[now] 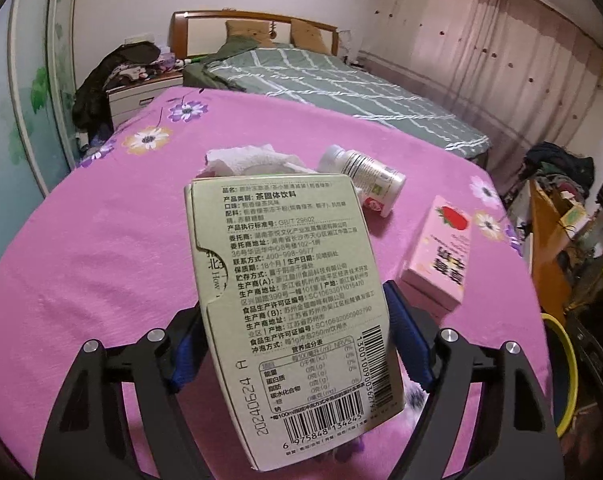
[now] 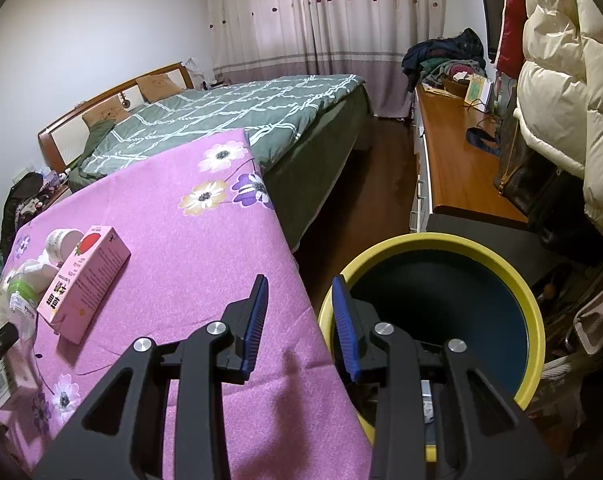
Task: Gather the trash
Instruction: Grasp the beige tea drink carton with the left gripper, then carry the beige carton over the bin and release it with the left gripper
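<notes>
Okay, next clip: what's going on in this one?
A person is clearing trash off a pink flowered cloth. The left gripper is shut on a pale green printed carton, held above the cloth. The right gripper is open and holds nothing, over the rim of a yellow-rimmed bin. A pink strawberry carton, a white bottle and crumpled tissue lie on the cloth.

A matt pale-green cardboard box (image 1: 289, 312) sits between ribbed blue rubbery pads (image 1: 409, 340) above a soft purple flowered cloth (image 1: 101, 240), near a glossy pink strawberry carton (image 1: 441, 252) and a smooth yellow-rimmed plastic bin (image 2: 497, 260).
</notes>
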A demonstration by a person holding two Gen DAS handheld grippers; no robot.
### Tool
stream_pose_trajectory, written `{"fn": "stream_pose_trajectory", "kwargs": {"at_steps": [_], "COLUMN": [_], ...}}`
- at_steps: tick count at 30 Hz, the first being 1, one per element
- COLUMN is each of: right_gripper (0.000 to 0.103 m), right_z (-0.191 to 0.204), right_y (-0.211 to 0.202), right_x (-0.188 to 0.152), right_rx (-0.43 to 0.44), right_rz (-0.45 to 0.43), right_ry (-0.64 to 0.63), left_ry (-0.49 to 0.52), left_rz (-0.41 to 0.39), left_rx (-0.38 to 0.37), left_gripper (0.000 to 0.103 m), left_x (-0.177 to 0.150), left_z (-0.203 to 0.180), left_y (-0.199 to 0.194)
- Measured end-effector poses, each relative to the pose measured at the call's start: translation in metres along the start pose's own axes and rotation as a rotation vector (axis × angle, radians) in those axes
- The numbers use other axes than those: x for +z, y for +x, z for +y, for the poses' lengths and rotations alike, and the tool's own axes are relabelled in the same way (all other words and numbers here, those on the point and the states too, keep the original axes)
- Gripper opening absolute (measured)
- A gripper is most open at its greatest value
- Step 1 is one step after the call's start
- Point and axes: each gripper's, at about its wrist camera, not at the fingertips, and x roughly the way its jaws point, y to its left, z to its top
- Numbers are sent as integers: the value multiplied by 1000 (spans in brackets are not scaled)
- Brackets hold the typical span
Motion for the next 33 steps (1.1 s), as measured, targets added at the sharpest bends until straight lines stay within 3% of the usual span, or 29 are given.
{"fn": "stream_pose_trajectory", "kwargs": {"at_steps": [5, 11, 21, 25, 33], "right_gripper": [32, 32, 32, 32, 32], "right_z": [-10, -50, -119, -142, -173], "right_y": [-18, -58, -110, -119, -130], "right_x": [-5, -14, -41, -52, -61], "right_rx": [4, -36, -130, -148, -180], "right_rz": [-23, -40, -36, -27, -23], "right_ry": [-18, -25, 30, 80, 140], "left_ry": [54, 172, 440, 525, 609], "left_rz": [-23, -22, 73, 157, 230], "left_rx": [-54, -184, -409, -489, -531], "left_gripper": [78, 78, 78, 78, 79], "left_x": [-2, -7, -37, -57, -86], "left_z": [-11, -60, -210, -274, -352], "left_y": [-28, -49, -40, -28, 0]}}
